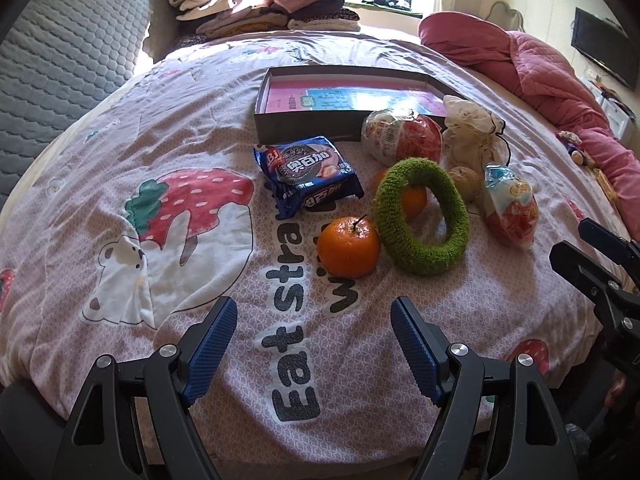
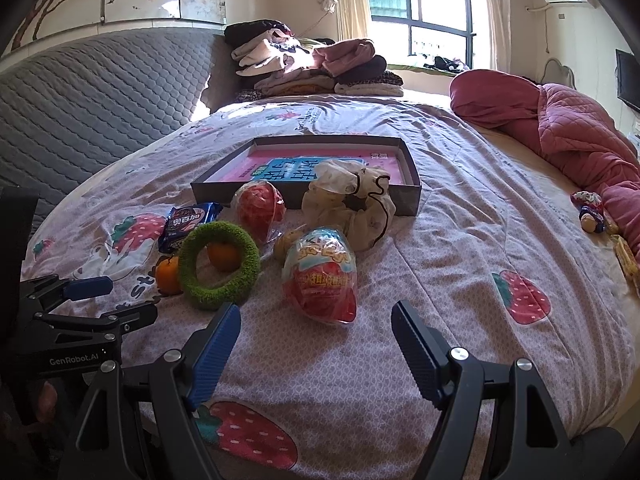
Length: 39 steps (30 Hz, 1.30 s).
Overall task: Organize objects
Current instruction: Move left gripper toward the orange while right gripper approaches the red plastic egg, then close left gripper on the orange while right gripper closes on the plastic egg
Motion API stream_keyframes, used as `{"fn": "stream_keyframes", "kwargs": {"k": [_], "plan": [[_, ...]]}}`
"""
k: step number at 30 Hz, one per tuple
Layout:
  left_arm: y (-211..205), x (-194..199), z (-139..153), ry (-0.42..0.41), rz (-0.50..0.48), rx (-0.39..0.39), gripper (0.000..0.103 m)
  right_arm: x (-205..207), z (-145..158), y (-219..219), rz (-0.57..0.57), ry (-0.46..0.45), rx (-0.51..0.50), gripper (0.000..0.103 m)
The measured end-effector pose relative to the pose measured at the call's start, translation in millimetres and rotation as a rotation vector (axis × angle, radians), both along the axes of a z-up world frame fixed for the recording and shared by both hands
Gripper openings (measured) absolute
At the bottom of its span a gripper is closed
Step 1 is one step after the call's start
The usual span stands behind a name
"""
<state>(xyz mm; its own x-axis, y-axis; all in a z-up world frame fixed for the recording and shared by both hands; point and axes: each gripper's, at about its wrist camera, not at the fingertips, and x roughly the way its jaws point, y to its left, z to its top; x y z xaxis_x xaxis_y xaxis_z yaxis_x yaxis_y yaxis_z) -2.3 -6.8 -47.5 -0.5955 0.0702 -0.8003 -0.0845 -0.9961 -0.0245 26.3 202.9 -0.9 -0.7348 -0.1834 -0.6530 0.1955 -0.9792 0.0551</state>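
A shallow dark box with a pink printed bottom lies on the bed. In front of it lie a blue cookie pack, two oranges, a green fuzzy ring, two wrapped egg toys, a walnut and a cream scrunchie. My left gripper is open and empty, short of the near orange. My right gripper is open and empty, just before the nearer egg toy.
The bed has a pink strawberry-print cover. Folded clothes are piled at the head. A red quilt is bunched at the right with small toys beside it. A grey padded headboard stands at the left.
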Motion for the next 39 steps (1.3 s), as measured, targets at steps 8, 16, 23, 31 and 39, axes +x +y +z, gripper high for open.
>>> {"fn": "stream_keyframes", "kwargs": {"k": [8, 16, 23, 31, 39], "plan": [[-2, -12, -3, 0.007, 0.002, 0.022, 0.080, -7, -6, 0, -0.012, 0.000, 0.013, 0.077], [-1, -24, -8, 0.005, -0.006, 0.018, 0.080, -16, -12, 4, -0.021, -0.004, -0.001, 0.076], [2, -30, -9, 0.018, -0.014, 0.008, 0.075, -24, -18, 3, -0.016, -0.009, 0.008, 0.074], [5, -37, -11, 0.034, -0.020, 0.014, 0.074, -33, -21, -3, -0.001, -0.005, 0.019, 0.072], [10, -43, -14, 0.049, -0.035, 0.030, 0.062, -43, -27, -6, 0.000, -0.005, 0.023, 0.069]]}}
